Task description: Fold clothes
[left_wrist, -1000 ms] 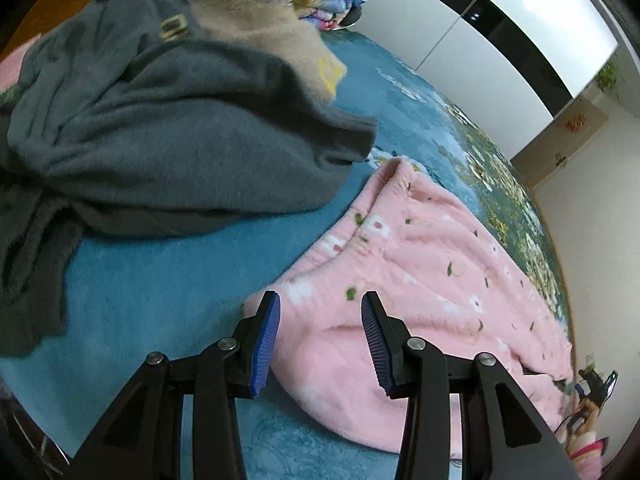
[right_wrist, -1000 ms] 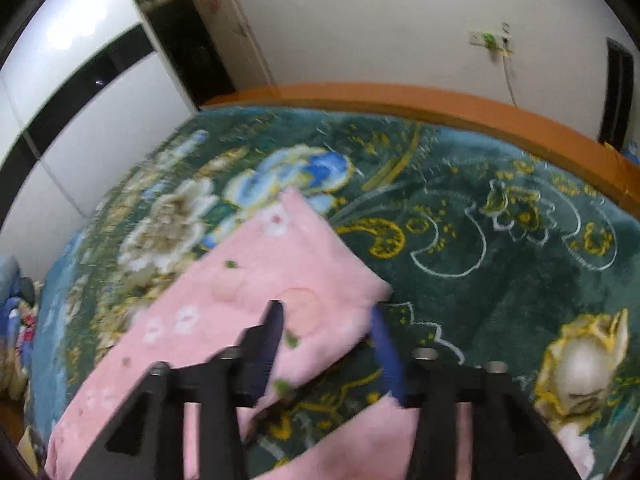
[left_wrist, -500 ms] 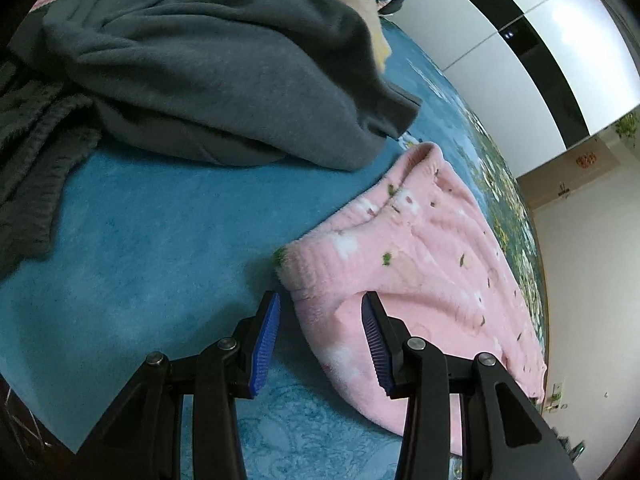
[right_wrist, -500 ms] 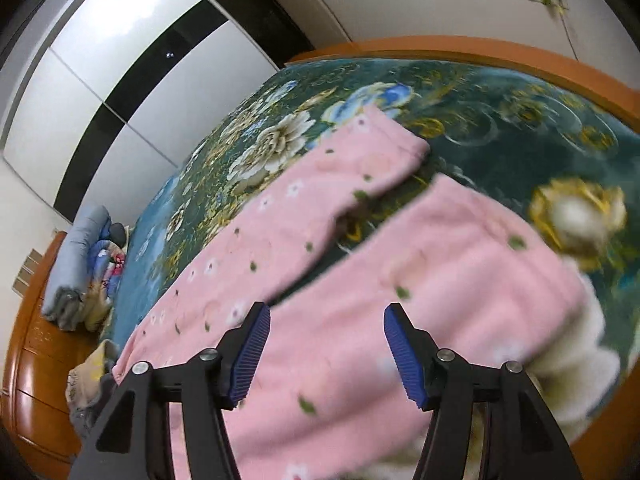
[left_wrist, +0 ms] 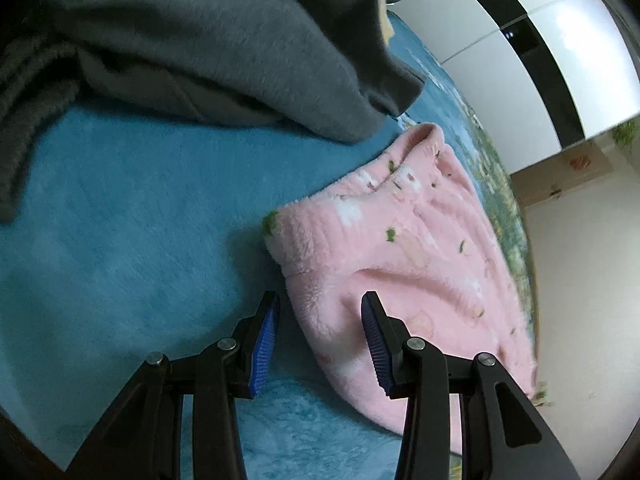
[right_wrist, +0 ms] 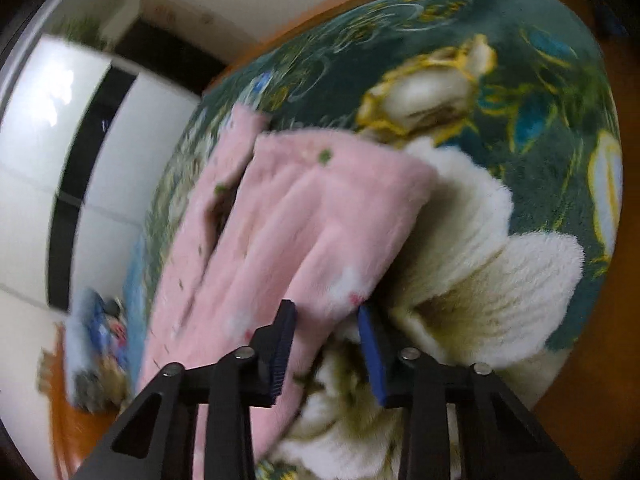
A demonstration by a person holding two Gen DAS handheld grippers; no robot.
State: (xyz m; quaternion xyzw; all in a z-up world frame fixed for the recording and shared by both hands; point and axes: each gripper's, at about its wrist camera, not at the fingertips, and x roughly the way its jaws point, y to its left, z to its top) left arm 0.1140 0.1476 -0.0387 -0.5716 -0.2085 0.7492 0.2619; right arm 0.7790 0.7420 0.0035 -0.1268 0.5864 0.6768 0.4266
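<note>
Pink fleece trousers [left_wrist: 404, 256] with small flowers lie flat on the bed blanket. In the left wrist view their waistband corner lies just ahead of my left gripper [left_wrist: 320, 320], which is open, its jaws to either side of the near waist edge. In the right wrist view the near trouser leg [right_wrist: 304, 232] ends at my right gripper [right_wrist: 324, 332], which is open with the leg's hem corner between its fingers. The far leg lies beside it.
A heap of grey garments [left_wrist: 224, 44] lies close behind the waistband. Folded bedding [right_wrist: 92, 332] is stacked at the bed's far end. The wooden bed frame [right_wrist: 592, 380] runs close on the right. White wardrobe doors [right_wrist: 48, 152] stand beyond the bed.
My left gripper has moved closer to the waistband corner. My right gripper has swung from the far leg over to the near leg's hem and come down to it.
</note>
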